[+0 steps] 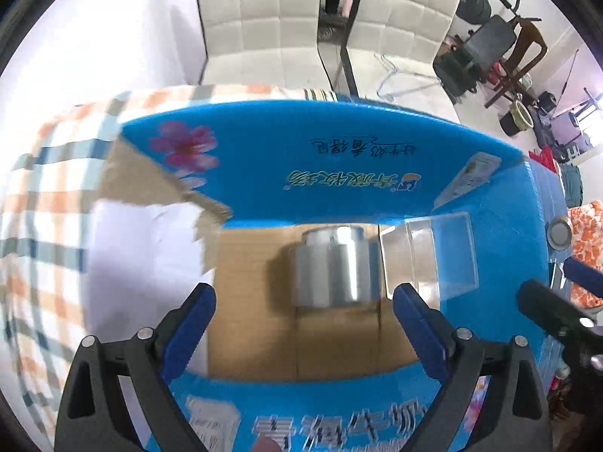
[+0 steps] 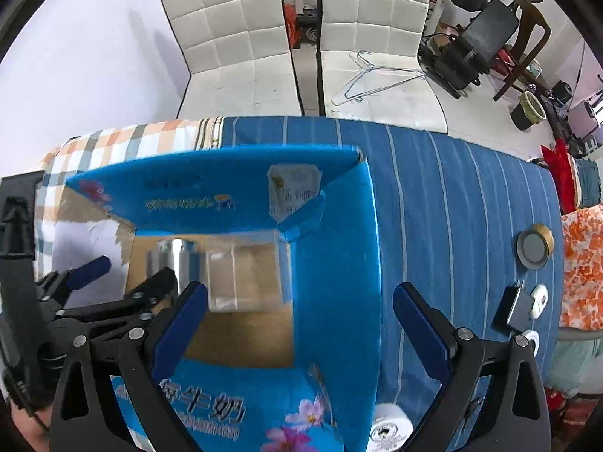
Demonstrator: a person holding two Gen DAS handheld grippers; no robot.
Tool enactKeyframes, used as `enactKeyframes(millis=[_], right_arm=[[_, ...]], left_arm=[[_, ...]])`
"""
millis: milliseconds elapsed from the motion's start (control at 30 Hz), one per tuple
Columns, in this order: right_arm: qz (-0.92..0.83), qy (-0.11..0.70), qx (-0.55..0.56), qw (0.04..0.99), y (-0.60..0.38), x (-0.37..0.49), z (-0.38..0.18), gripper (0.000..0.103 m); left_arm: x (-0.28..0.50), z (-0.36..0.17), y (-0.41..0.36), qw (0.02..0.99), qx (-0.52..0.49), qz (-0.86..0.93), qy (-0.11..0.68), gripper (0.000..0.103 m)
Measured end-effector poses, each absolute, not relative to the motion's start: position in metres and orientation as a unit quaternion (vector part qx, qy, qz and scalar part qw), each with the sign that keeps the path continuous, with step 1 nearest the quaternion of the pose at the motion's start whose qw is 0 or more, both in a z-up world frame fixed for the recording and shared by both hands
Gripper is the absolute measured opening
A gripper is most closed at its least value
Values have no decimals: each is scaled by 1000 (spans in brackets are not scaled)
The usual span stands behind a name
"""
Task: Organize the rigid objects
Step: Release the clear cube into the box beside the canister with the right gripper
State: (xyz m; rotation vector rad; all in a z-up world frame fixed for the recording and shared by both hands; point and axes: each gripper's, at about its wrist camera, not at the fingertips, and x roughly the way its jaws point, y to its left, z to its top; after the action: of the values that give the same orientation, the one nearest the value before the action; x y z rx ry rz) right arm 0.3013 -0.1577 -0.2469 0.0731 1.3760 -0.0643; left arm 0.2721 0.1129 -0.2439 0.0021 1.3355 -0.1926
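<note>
Left wrist view, left to right. Checked cloth (image 1: 45, 196) covers the table edge at far left. Next, a blue cardboard box (image 1: 324, 158) stands open, flaps up, brown floor visible. The left gripper (image 1: 303, 303) hangs over the box opening, its blue fingers (image 1: 188, 324) spread wide, nothing between them. On the box floor, ahead of the fingers, a shiny metal can (image 1: 331, 267) stands upright. Just to its right sits a clear plastic box (image 1: 429, 260), close against the can; whether they touch cannot be told. Further right, outside the box, a roll of tape (image 1: 559, 233) lies on the table.

Right wrist view, left to right. The left gripper (image 2: 124, 278) shows at the left edge, over the box's left part. The metal can (image 2: 177, 260) and clear plastic box (image 2: 245, 275) sit side by side inside the blue cardboard box (image 2: 339, 263), can on the left. The right gripper (image 2: 301, 314) hovers above the box's right wall, fingers (image 2: 422, 327) spread apart and empty; the left finger is over the box interior, the right finger over the striped blue cloth (image 2: 452, 207). Further right on that cloth: a roll of tape (image 2: 535, 246) lying flat, a small grey device (image 2: 518, 307) below it, a white earbud case (image 2: 539, 299) just beside it. A white round object (image 2: 388, 427) lies near the bottom edge, just right of the box.
</note>
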Motion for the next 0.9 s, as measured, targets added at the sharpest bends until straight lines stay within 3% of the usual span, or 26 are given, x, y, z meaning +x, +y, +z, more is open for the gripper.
enactKeyframes(millis=[467,700,900], right_arm=[[33,608,72,790,-168,214,-202,101],[20,590,106,800,-233,175,-174,101],[-44,595,148,789,-334,147,-179,101]], left_arm=[[210,-173,72,823,14,-61,565,96],[176,-140,-1,831,33,-104,546,96],[159,-158,-97,810,78,-153,560,96]])
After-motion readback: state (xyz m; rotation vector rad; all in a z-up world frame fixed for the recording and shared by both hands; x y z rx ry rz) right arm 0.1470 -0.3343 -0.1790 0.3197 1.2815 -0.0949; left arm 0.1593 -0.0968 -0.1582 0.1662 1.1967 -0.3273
